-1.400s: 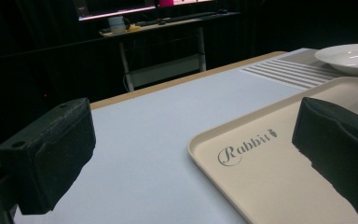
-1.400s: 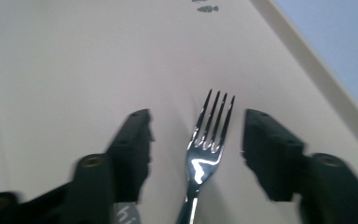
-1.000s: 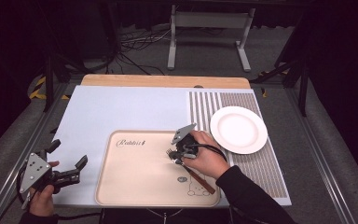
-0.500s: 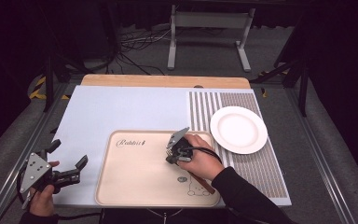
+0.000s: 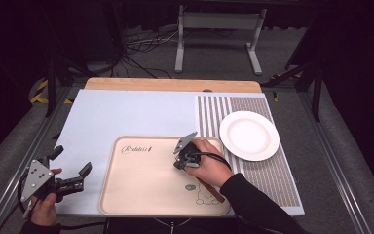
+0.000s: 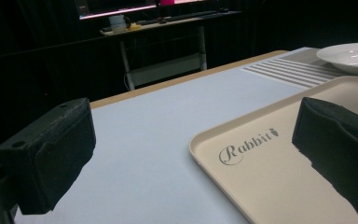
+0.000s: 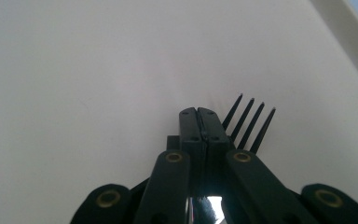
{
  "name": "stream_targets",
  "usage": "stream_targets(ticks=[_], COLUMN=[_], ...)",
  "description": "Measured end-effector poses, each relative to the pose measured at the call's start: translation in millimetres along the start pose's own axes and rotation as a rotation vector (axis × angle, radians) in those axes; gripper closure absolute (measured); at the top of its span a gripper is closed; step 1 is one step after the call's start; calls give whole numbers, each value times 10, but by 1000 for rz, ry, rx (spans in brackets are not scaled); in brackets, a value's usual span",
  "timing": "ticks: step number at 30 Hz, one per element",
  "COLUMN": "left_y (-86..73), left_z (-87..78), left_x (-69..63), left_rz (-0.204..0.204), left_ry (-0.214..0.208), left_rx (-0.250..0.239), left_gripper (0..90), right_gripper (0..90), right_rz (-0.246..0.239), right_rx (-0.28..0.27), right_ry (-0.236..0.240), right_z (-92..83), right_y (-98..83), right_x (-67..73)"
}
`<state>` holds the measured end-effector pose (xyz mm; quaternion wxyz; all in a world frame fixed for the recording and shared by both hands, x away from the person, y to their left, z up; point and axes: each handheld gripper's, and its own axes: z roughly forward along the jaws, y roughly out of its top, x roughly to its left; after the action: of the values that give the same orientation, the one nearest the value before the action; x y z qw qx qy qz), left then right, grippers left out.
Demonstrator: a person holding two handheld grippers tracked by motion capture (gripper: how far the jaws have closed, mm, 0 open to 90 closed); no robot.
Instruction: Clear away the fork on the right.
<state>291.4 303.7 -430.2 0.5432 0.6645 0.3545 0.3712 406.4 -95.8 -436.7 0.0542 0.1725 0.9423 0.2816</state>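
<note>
My right gripper (image 5: 181, 157) is low over the beige tray (image 5: 136, 195), near its upper right part. In the right gripper view its jaws (image 7: 198, 112) are pressed together on a black fork (image 7: 249, 127). The fork's four tines stick out just right of the jaw tips, close above the tray surface (image 7: 98, 70). My left gripper (image 5: 72, 161) is held at the table's front left corner, off the tray. It is open, and its wide-apart pads (image 6: 51, 154) have nothing between them.
A white plate (image 5: 249, 135) sits on the striped mat right of the tray and appears as a plate (image 6: 354, 56) far right in the left gripper view. A narrow brown thing (image 5: 215, 194) lies on the tray beside the right wrist. The pale blue mat (image 5: 126, 117) stretches behind the tray.
The right gripper has slid a little left and toward the person over the tray, still shut. The left gripper has stayed in place, open.
</note>
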Motion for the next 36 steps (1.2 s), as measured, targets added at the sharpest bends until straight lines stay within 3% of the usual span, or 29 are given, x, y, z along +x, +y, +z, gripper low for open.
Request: stream_targets(ticks=[36], left_y=[-2], left_z=[9], left_x=[-9], left_rz=[0], left_ry=[-3], left_rx=[3], left_gripper=[1], right_gripper=[900], right_rz=[143], right_rx=[17], right_ry=[-140], right_z=[-260], right_y=[-338], right_x=[-440])
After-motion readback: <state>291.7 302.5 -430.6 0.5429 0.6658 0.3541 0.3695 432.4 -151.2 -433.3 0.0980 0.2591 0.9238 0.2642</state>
